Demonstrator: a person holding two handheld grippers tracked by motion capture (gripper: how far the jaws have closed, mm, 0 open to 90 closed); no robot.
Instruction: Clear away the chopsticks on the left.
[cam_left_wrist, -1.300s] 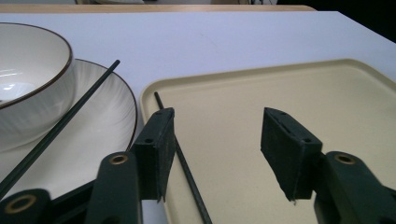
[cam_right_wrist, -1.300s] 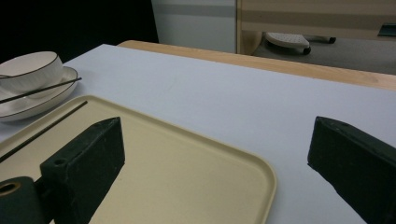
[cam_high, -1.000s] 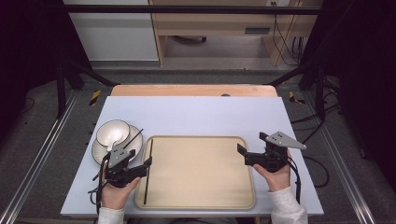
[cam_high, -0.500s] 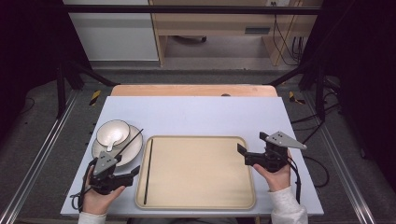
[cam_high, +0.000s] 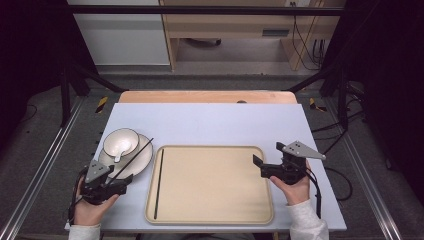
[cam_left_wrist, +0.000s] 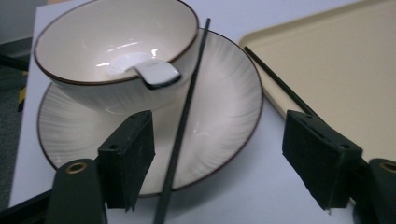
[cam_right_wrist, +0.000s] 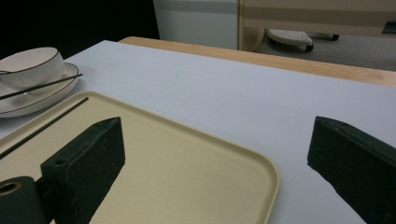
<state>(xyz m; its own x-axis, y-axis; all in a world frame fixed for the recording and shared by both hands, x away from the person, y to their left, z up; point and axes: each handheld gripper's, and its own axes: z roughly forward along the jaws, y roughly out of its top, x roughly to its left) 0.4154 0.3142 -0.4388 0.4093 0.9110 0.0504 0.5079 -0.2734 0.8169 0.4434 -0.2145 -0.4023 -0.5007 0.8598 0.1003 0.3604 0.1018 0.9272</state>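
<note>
High view: the left gripper (cam_high: 122, 181) has been drawn back from the tray (cam_high: 210, 220), its empty jaws just closing slightly yet wide. One chopstick (cam_high: 158, 182) is laid there; the second chopstick (cam_left_wrist: 184, 116) awaits on the plate (cam_left_wrist: 229, 107). The right gripper (cam_high: 260, 167) is held open.

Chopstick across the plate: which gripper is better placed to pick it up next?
Left. The left gripper has open jaws either side of the chopstick on the plate. The right gripper sits open across the tray.

Grey floor (cam_high: 215, 80), wooden desk (cam_high: 235, 25) behind
</note>
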